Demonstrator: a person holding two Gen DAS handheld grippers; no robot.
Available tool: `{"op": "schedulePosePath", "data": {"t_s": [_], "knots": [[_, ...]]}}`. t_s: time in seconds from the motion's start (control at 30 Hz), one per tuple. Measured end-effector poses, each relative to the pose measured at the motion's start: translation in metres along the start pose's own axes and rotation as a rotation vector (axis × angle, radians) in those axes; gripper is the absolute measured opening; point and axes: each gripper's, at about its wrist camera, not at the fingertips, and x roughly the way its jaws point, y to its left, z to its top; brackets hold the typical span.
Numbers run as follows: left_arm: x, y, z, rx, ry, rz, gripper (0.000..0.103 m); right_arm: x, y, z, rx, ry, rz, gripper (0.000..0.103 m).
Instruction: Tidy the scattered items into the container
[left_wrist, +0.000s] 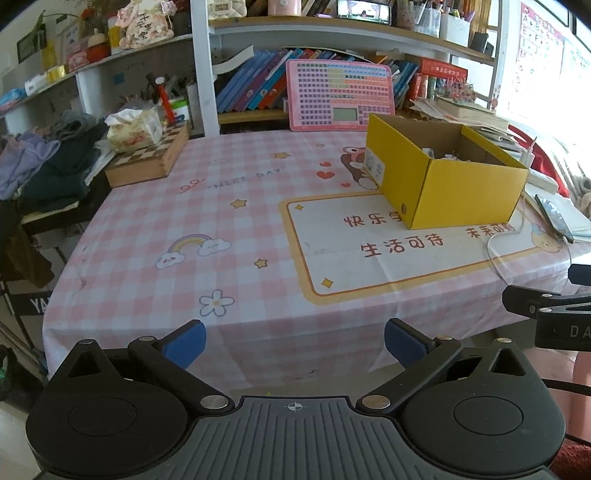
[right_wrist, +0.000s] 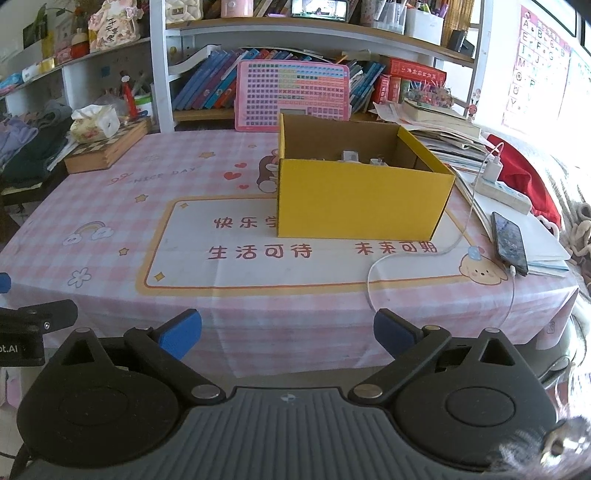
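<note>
A: Box (right_wrist: 354, 199): state its position.

B: The yellow cardboard box stands upright on the pink checked tablecloth (right_wrist: 110, 206), toward the far right of the table, with its top open. A few small items (right_wrist: 351, 156) lie inside against the back wall (too small to identify).

A: Left gripper (left_wrist: 294, 345)?

B: Jaws spread wide, blue pads (left_wrist: 186, 345) well apart, nothing between them. It hangs over the near edge of the table, well short of the box.

A: Right gripper (right_wrist: 287, 334)?

B: Same condition: jaws wide apart, nothing held. It also sits at the near edge, facing the front wall of the box.

A: Other things on the table?

B: A phone (right_wrist: 509, 242) lies on a stack of papers to the right of the box, with a white cable (right_wrist: 373, 273) looping from it across the cloth. A power strip (right_wrist: 502, 192) with a charger plugged in sits behind the phone. At the far left, a wooden chessboard case (left_wrist: 147, 157) carries a tissue pack (left_wrist: 135, 127). A pink keyboard toy (left_wrist: 340, 96) leans against the bookshelf (left_wrist: 258, 85) behind the box.

A: Loose items on the cloth?

B: None seen in front of the box.
</note>
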Motion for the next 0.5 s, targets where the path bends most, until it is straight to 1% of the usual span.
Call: {"op": "schedulePosePath", "data": {"t_s": [0.37,0.5], "knots": [[0.0024,0.0022,0.0004,-0.016,0.011,-0.017,0.103,0.0047,0.0014,0.0017,-0.004,0.011,0.008,0.101],[0.0037,0.0042,-0.0007,-0.038,0.012,-0.038,0.103,0.0076,0.0017,0.0027,-0.006,0.020,0.013,0.101]]}}
